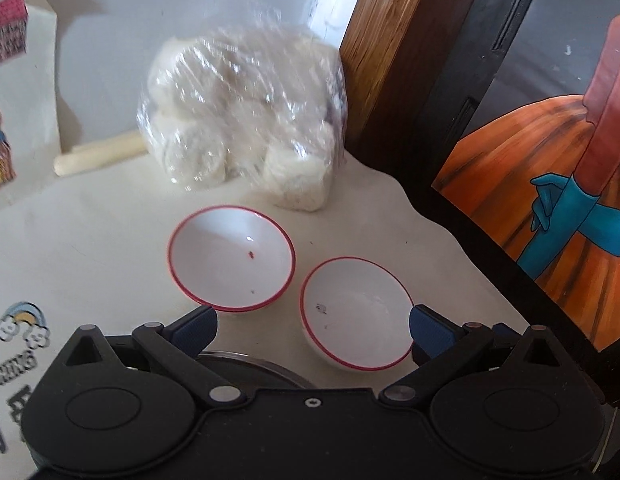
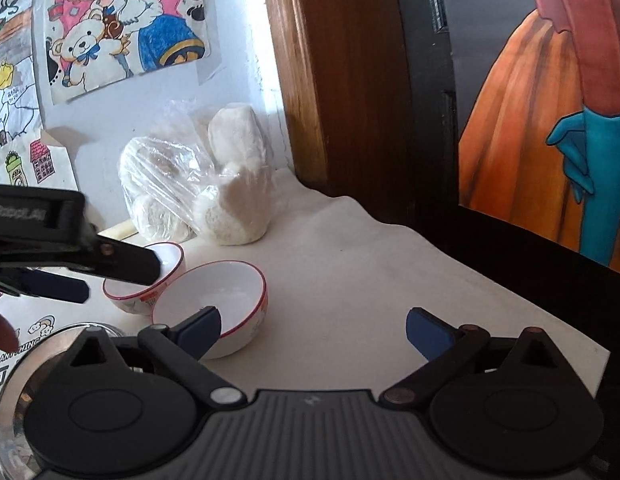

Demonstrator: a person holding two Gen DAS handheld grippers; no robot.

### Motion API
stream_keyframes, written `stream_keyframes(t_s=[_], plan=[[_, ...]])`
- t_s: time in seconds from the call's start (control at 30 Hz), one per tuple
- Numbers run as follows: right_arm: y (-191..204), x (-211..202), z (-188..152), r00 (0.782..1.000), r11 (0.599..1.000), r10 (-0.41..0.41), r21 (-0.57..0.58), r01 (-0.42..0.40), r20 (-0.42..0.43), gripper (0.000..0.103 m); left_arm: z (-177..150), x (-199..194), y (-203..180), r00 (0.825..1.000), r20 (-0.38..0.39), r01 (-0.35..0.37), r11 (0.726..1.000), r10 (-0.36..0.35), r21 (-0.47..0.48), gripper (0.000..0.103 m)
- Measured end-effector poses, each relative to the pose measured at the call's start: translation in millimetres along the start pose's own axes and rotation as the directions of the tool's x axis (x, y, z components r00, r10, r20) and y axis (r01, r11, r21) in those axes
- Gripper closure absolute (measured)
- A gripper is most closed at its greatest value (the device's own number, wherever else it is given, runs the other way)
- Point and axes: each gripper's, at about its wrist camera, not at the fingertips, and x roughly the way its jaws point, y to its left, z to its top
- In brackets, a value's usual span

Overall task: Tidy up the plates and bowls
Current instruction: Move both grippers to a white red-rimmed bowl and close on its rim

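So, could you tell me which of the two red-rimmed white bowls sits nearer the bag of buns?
The left red-rimmed white bowl, beside the clear plastic bag of buns; the other bowl sits nearer the open left gripper.

The metal plate (image 2: 14, 392) is largely hidden behind the right tongs' body and cut off by the left edge. The far bowl (image 2: 170, 258) is partly covered by the left tongs (image 2: 122, 276). The bag (image 1: 246, 120) is blurred; its contents cannot be identified.
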Motion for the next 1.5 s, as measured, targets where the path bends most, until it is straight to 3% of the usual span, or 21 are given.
stream_keyframes(t_s=[0.1, 0.27, 0.37, 0.5, 0.57, 0.6, 0.77, 1.03, 1.17, 1.4, 1.5], plan=[[-0.3, 6.2, 1.7, 1.000, 1.000, 0.018, -0.002, -0.018, -0.005, 0.003, 1.8, 9.9, 2.8, 1.000, -0.026, 0.013, 0.999, -0.014, -0.031, 0.002], [0.3, 16.9, 3.8, 0.999, 0.999, 0.039, 0.003, -0.039, -0.026, 0.009, 3.3, 21.4, 3.0, 0.997, -0.066, 0.037, 0.997, -0.041, -0.069, 0.014], [-0.3, 21.7, 4.2, 0.998, 0.999, 0.050, 0.010, -0.050, -0.040, 0.010, 3.2, 24.1, 0.1, 0.996, -0.074, 0.043, 0.997, -0.048, -0.062, 0.016], [-1.3, 25.0, 4.9, 0.996, 0.997, 0.068, 0.023, -0.067, -0.053, 0.011, 2.8, 27.4, -2.5, 0.996, -0.076, 0.050, 0.996, -0.055, -0.068, 0.030], [-1.6, 25.7, 5.0, 0.996, 0.997, 0.072, 0.030, -0.071, -0.056, 0.014, 3.2, 28.3, -2.6, 0.995, -0.079, 0.047, 0.996, -0.053, -0.077, 0.042], [-1.6, 25.7, 5.0, 0.995, 0.997, 0.076, 0.032, -0.075, -0.057, 0.016, 3.3, 29.3, -2.6, 0.995, -0.085, 0.045, 0.996, -0.052, -0.080, 0.053], [-0.7, 26.3, 5.4, 0.992, 0.994, 0.103, 0.049, -0.099, -0.071, 0.020, 1.8, 31.8, 0.5, 0.995, -0.095, 0.024, 0.995, -0.033, -0.100, 0.063], [-0.6, 28.6, 5.2, 0.986, 0.987, 0.147, 0.076, -0.142, -0.078, 0.040, 2.4, 35.9, 7.9, 0.994, -0.109, -0.009, 0.991, -0.006, -0.135, 0.089], [-4.1, 29.6, 3.4, 0.985, 0.983, 0.154, 0.109, -0.145, -0.077, 0.052, 0.8, 37.1, 11.9, 0.993, -0.118, 0.011, 0.986, -0.031, -0.169, 0.092], [-10.0, 31.8, 0.4, 0.973, 0.967, 0.209, 0.172, -0.190, -0.098, 0.082, -0.2, 30.3, -1.8, 0.996, -0.089, 0.004, 0.992, -0.015, -0.123, 0.093], [-8.7, 29.9, -0.8, 0.974, 0.968, 0.202, 0.174, -0.182, -0.105, 0.084, -3.5, 26.7, -4.9, 0.995, -0.097, 0.006, 0.993, -0.017, -0.117, 0.092]])
